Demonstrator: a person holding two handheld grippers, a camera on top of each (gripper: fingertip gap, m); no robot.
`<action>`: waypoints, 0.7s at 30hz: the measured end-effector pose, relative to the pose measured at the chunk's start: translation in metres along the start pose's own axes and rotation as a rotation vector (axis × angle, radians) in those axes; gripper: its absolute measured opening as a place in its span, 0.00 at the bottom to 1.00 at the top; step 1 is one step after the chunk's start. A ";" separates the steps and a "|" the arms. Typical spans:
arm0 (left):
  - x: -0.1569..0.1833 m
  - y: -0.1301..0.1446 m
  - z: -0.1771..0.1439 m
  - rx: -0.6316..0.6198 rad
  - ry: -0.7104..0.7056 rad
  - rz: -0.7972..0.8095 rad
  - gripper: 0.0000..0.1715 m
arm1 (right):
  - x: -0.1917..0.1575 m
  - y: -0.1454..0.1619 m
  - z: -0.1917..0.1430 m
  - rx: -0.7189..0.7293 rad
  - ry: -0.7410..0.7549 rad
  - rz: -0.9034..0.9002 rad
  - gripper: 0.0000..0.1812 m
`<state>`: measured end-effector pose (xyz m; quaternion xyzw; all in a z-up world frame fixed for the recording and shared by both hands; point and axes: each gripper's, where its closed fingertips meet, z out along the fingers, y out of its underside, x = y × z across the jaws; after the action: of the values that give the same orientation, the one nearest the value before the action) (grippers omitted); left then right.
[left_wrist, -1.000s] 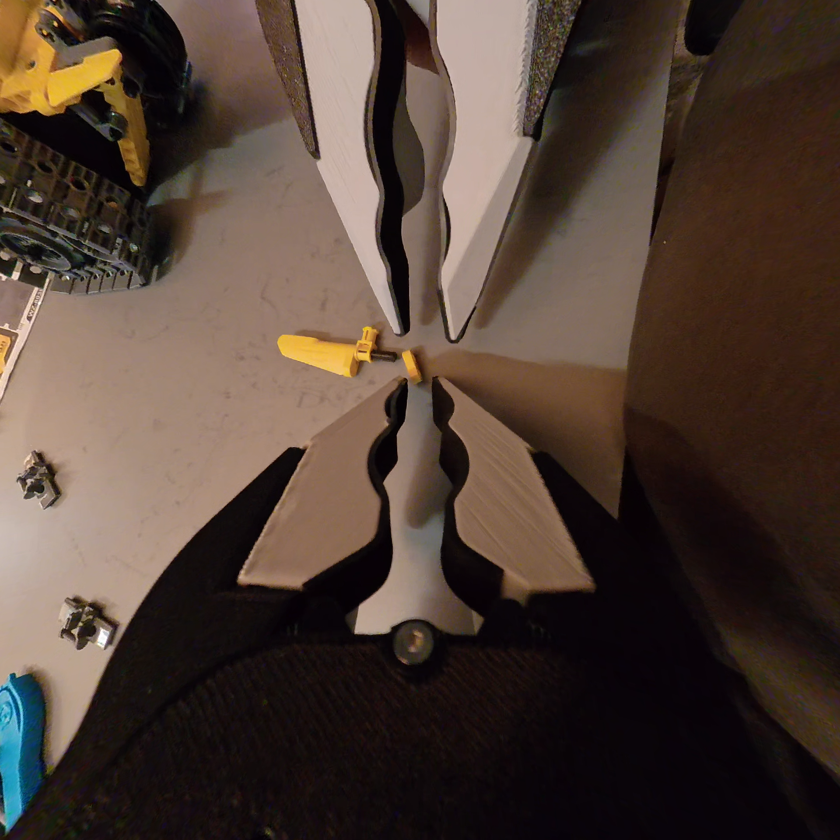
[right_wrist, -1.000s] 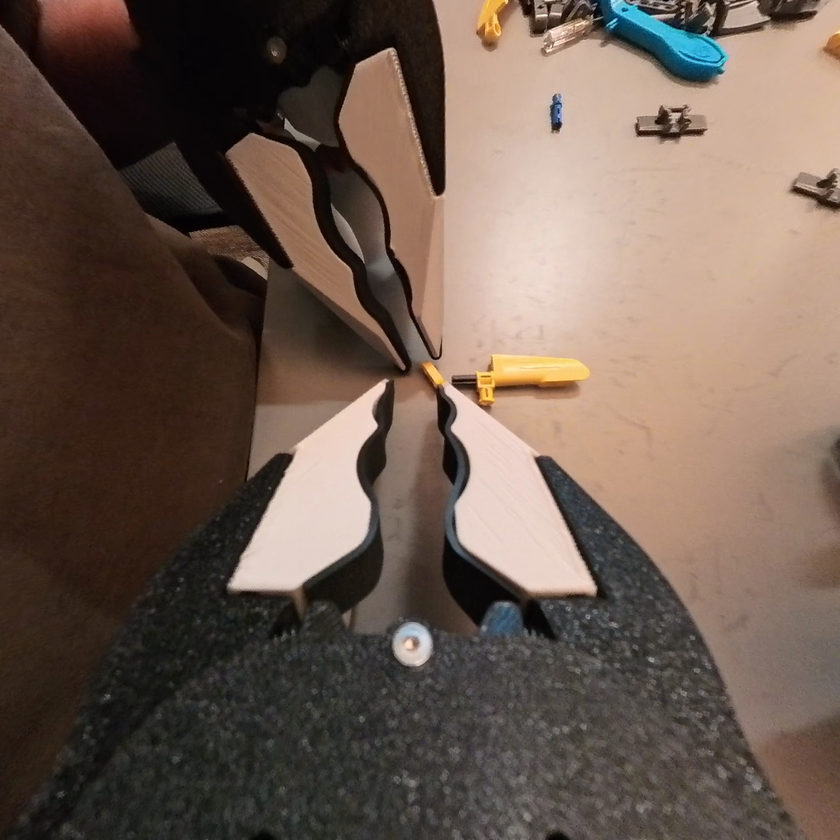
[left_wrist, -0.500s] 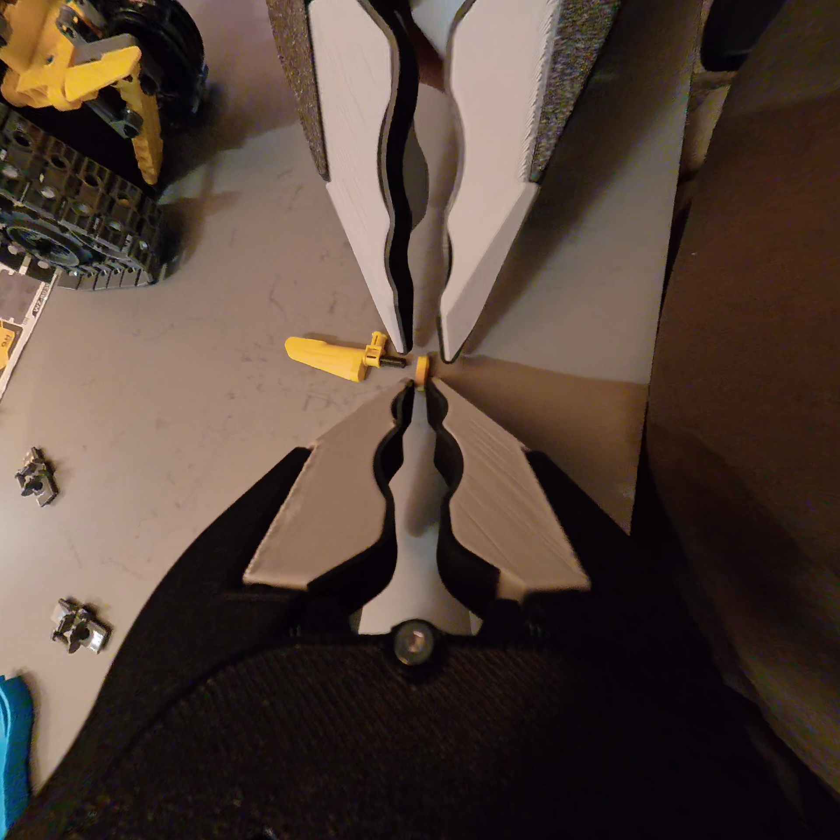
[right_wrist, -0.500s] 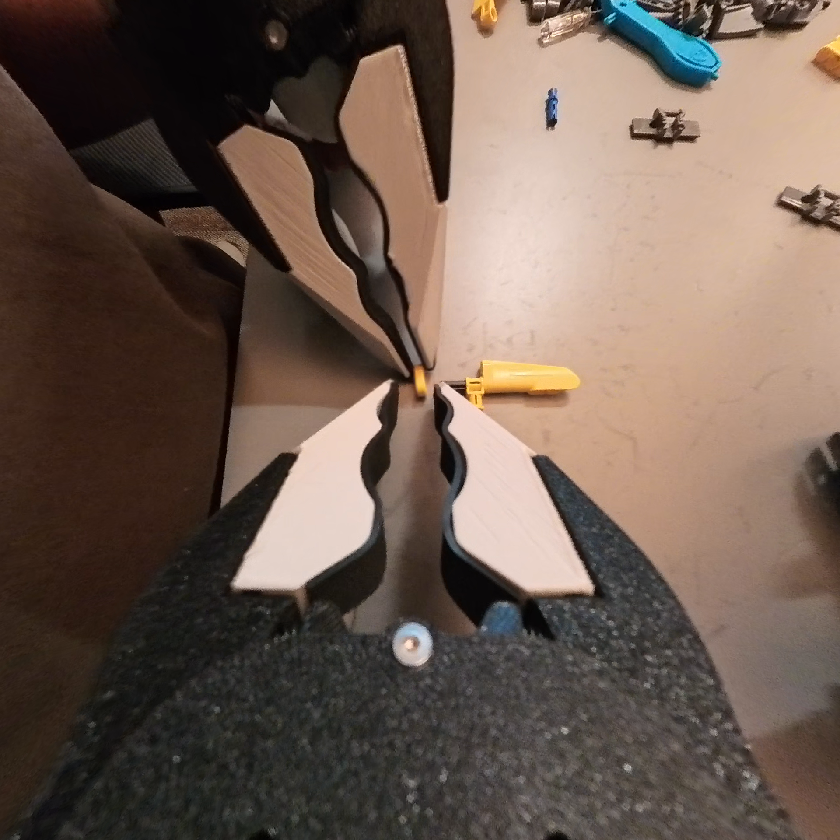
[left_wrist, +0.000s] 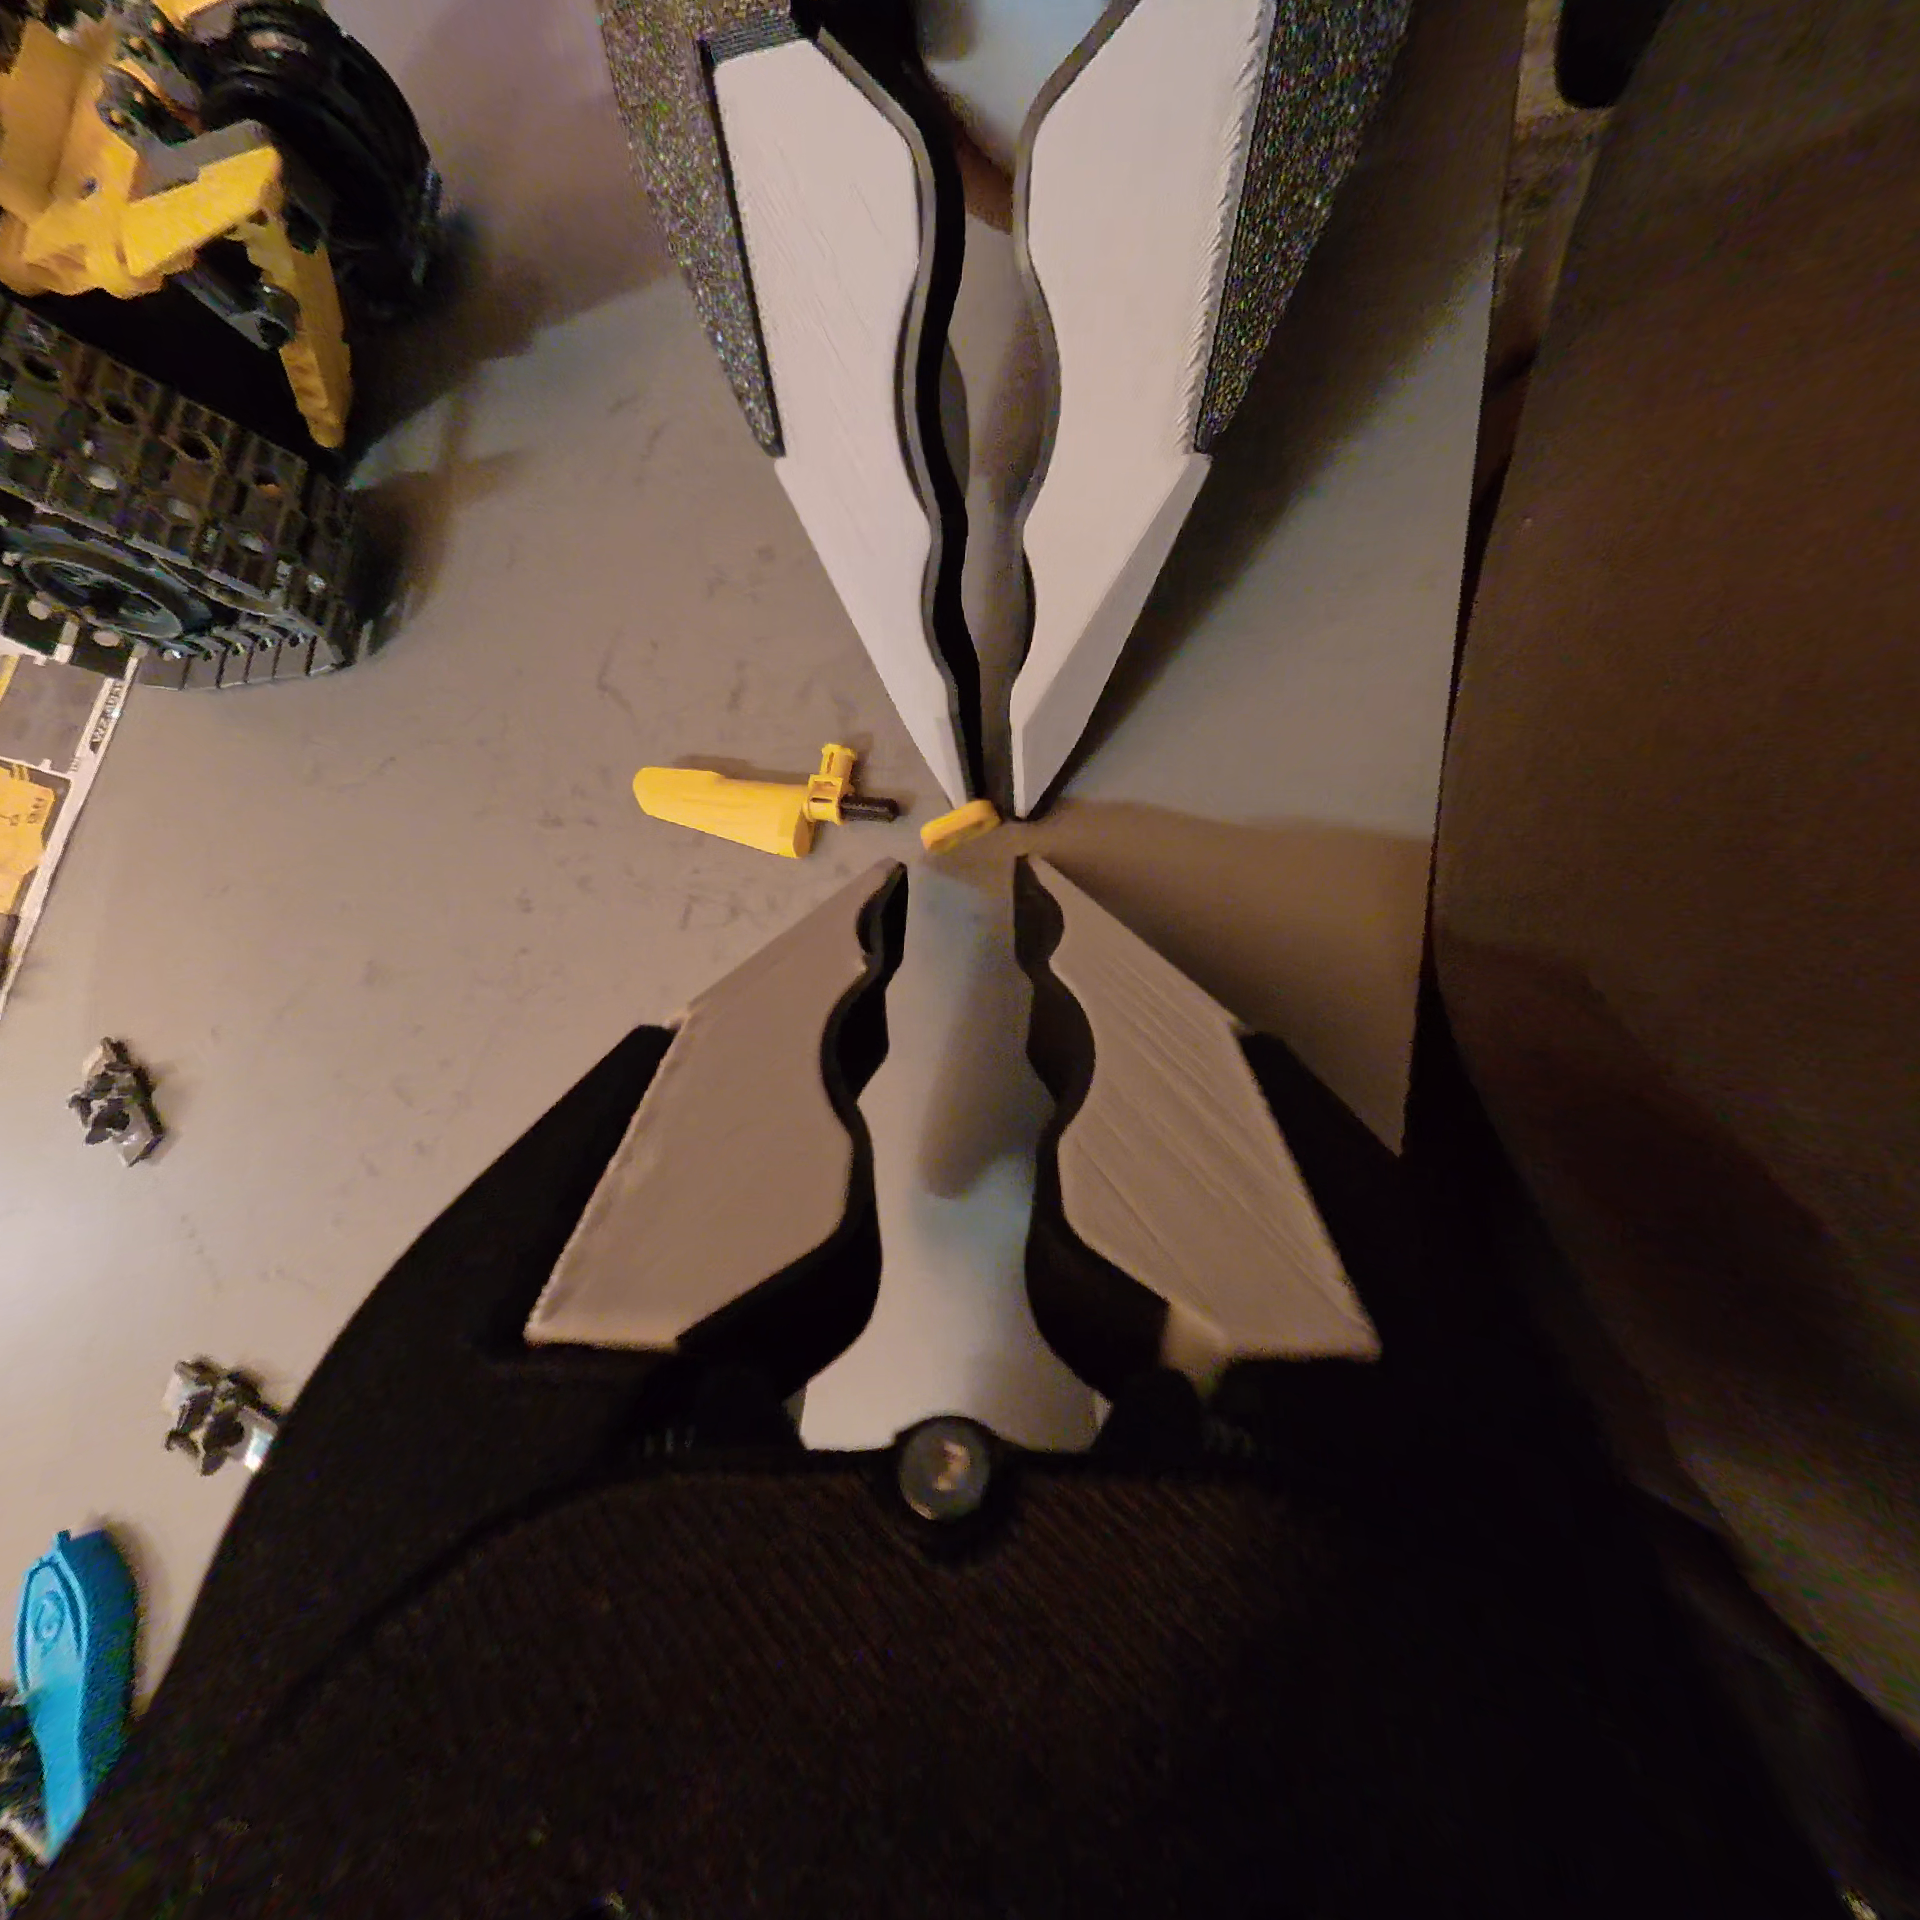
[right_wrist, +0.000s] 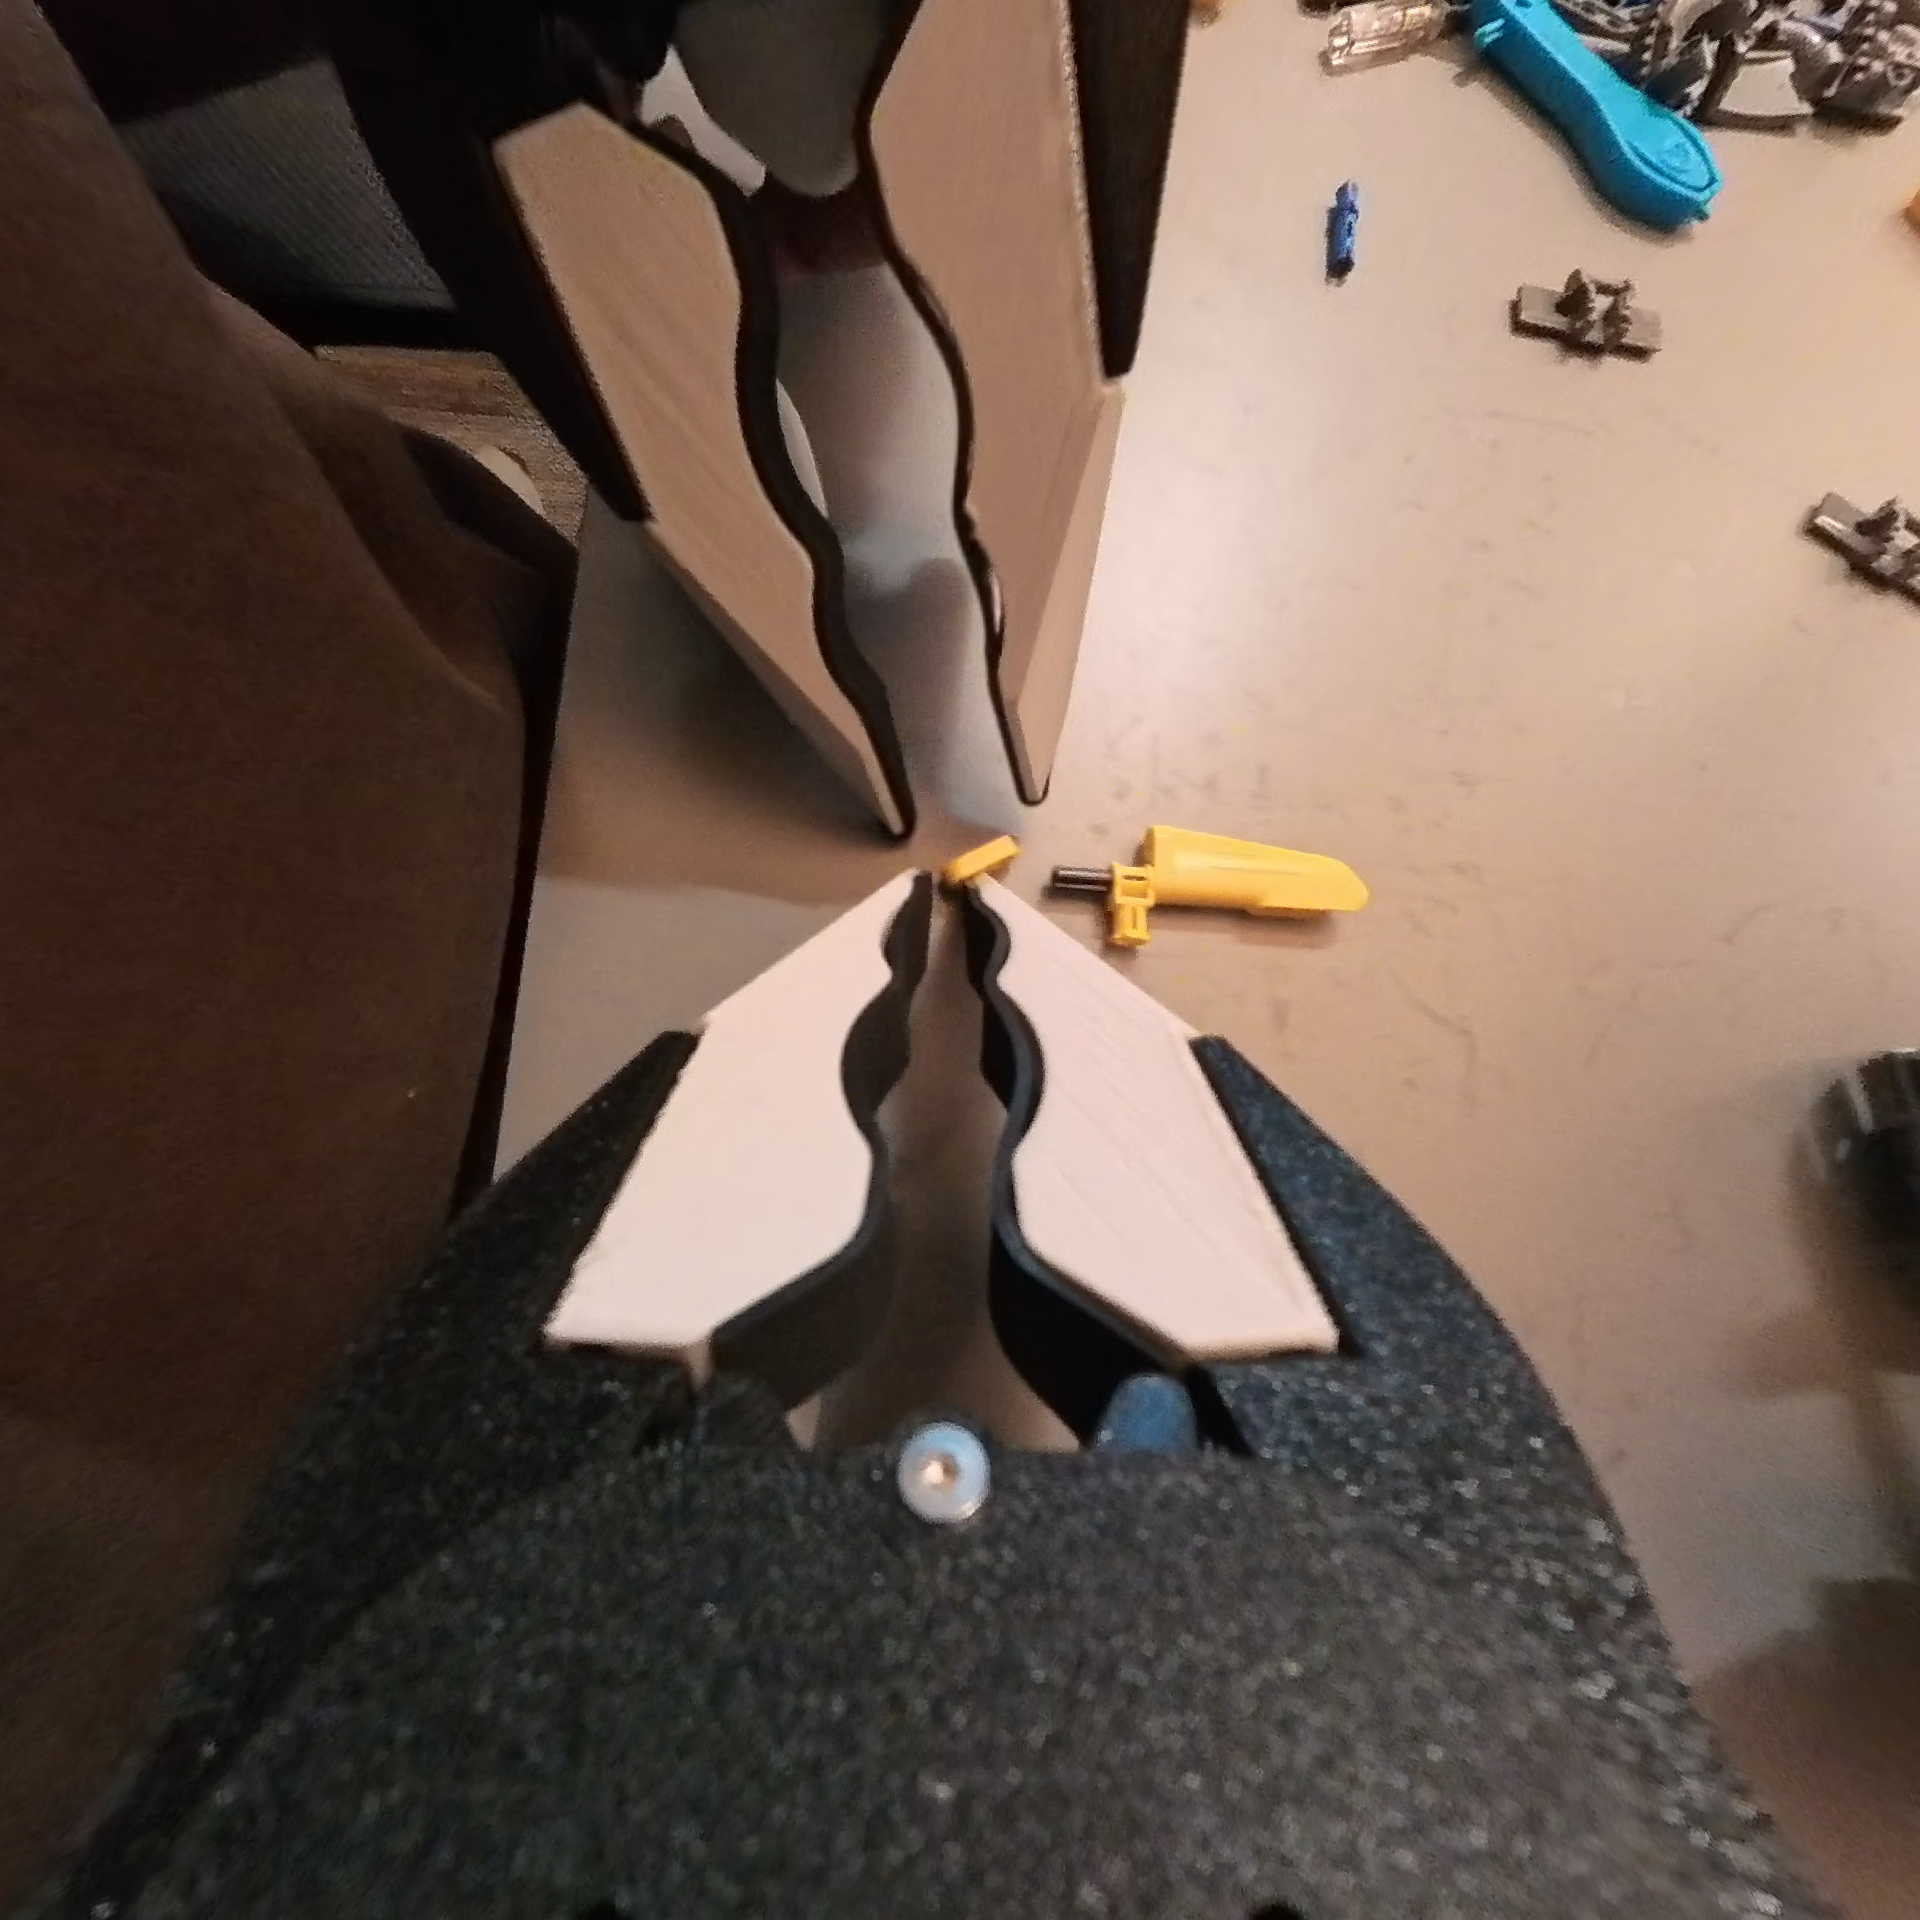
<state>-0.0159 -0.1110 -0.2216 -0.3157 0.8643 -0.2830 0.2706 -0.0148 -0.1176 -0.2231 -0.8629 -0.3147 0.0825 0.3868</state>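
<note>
A small yellow piece (left_wrist: 958, 826) sits pinched at the tips of my right gripper (right_wrist: 948, 885), whose jaws are almost together around it (right_wrist: 977, 860). In the left wrist view the right gripper (left_wrist: 992, 802) comes in from the top. My left gripper (left_wrist: 961, 865) faces it tip to tip, open, its fingertips just short of the piece. It shows from above in the right wrist view (right_wrist: 964, 810). A yellow cone-shaped part with a black pin (left_wrist: 727, 810) lies on the grey table (left_wrist: 416, 987) just beside the tips, also seen in the right wrist view (right_wrist: 1236, 883).
A yellow and black tracked toy vehicle (left_wrist: 156, 416) stands at the far left over a printed leaflet (left_wrist: 42, 790). Small dark pieces (left_wrist: 114, 1101) (right_wrist: 1584, 317), a blue pin (right_wrist: 1343, 223) and a blue tool (right_wrist: 1600, 114) lie scattered. A person's brown-clothed body (left_wrist: 1714, 831) borders the table edge. My two grippers' fingertips are within a few centimetres of each other.
The left gripper's jaws, narrow around the small yellow piece before, have opened. The right gripper's jaws have closed on the piece, which has tilted.
</note>
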 end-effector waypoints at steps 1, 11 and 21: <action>0.001 0.000 -0.001 0.000 0.005 -0.002 0.11 | 0.000 0.000 0.000 -0.001 0.004 -0.005 0.03; 0.003 0.001 -0.001 0.006 0.007 -0.010 0.10 | 0.004 -0.001 0.001 -0.007 0.042 -0.005 0.08; -0.001 0.004 -0.007 0.016 -0.015 -0.043 0.10 | 0.013 -0.005 0.002 -0.045 0.125 -0.069 0.01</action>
<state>-0.0215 -0.1057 -0.2190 -0.3341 0.8531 -0.2931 0.2734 -0.0080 -0.1063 -0.2201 -0.8635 -0.3213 0.0078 0.3887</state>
